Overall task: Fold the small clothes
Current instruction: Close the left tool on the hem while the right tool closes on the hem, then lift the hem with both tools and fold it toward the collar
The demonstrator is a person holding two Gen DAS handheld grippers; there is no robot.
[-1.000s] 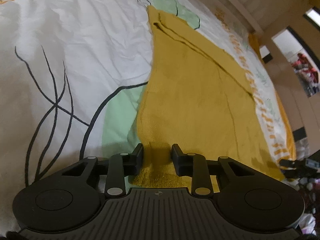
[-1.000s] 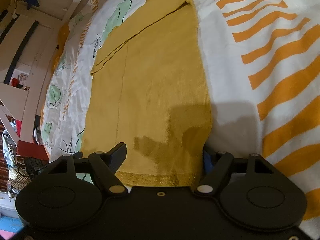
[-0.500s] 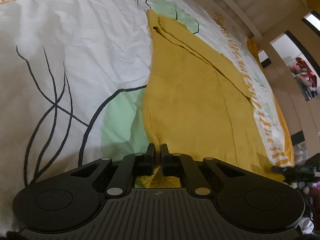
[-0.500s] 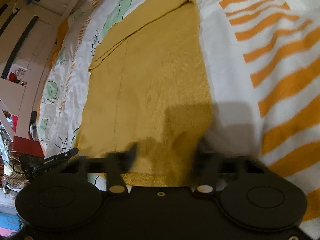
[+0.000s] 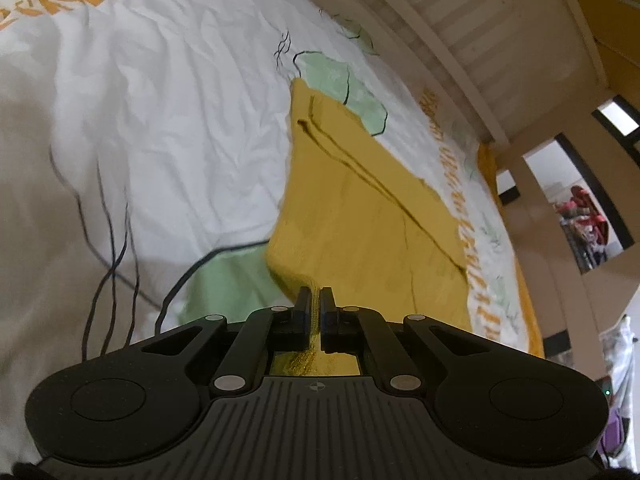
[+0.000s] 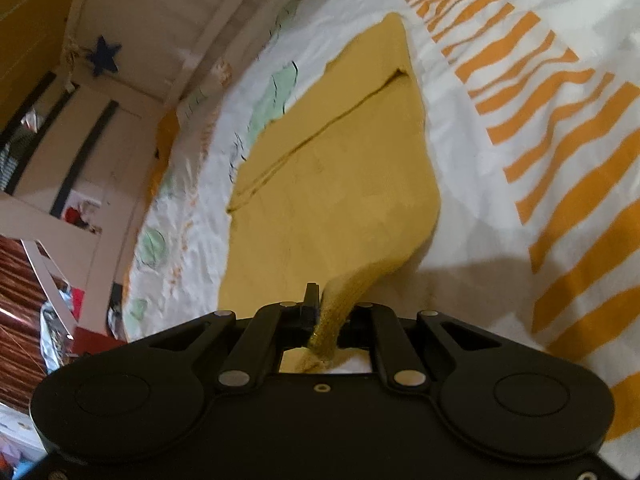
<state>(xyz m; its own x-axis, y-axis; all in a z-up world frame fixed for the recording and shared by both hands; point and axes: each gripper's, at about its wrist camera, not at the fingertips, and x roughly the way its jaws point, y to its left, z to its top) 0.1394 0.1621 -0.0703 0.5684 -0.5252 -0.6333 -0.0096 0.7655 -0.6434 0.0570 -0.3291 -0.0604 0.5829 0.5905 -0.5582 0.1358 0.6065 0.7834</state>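
Observation:
A mustard-yellow knit garment lies flat on a white printed bedsheet; it also shows in the right wrist view. My left gripper is shut on the garment's near left hem corner, lifted a little off the sheet. My right gripper is shut on the near right hem corner, and the fabric bunches up between its jaws. A folded-in sleeve edge crosses the far part of the garment.
The bedsheet carries orange stripes on the right and green leaf prints on the left. A wooden bed rail runs along the far side. Room clutter lies beyond the bed's left edge.
Both grippers went from open around the hem to shut on its corners. Both have risen and tilted, lifting the near edge of the garment off the sheet.

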